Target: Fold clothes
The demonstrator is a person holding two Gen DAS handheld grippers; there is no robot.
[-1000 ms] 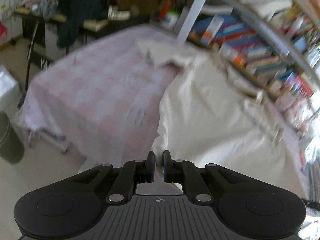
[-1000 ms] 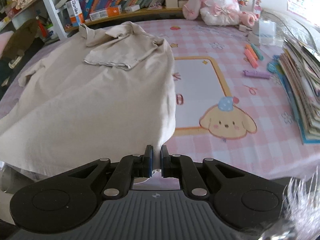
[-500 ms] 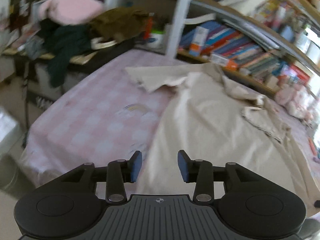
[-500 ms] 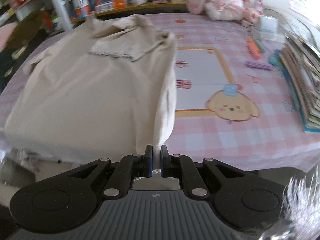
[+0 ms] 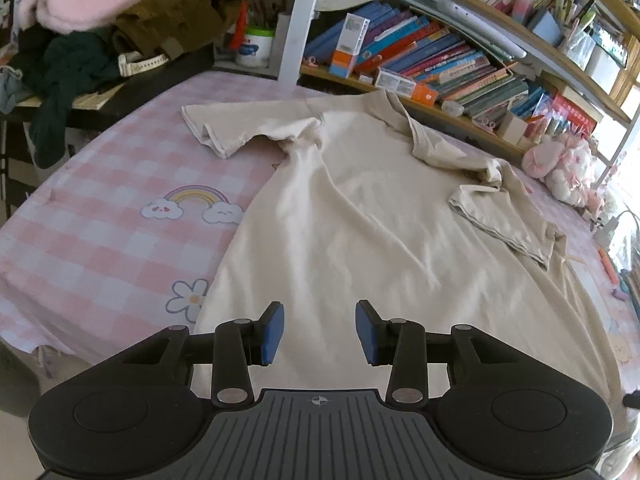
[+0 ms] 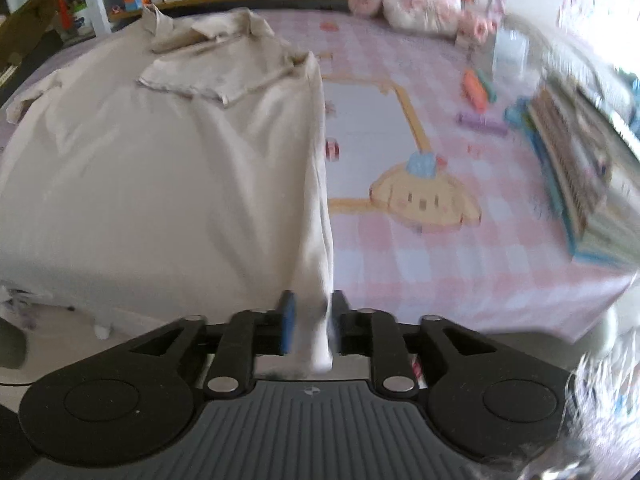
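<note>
Cream cotton polo shirt (image 5: 360, 208) lies spread flat on the pink checked tablecloth (image 5: 100, 208), collar toward the bookshelf (image 5: 460, 64) at the far side, hem toward you. One short sleeve reaches out to the left across the cloth; the other is folded inward onto the shirt's body.

Your left gripper (image 5: 320, 330) hovers above the hem end of the shirt. Its blue-padded fingers (image 5: 272, 334) stand wide apart with nothing between them, and the pale fabric shows through the gap. A printed rainbow with two clouds (image 5: 192, 204) sits on the tablecloth just left of the shirt's side edge.

Your right gripper (image 6: 312, 322) is at the shirt's right hem corner. Its fingers are parted a little, and a fold of the cream fabric (image 6: 314, 320) runs down between them and hangs over the table edge. This view is blurred, so you cannot tell whether the pads touch the cloth. From here the shirt stretches away to the left. To its right, a printed cartoon puppy (image 6: 424, 196) lies on the tablecloth, and a stack of books (image 6: 580, 176) sits farther right.
</note>
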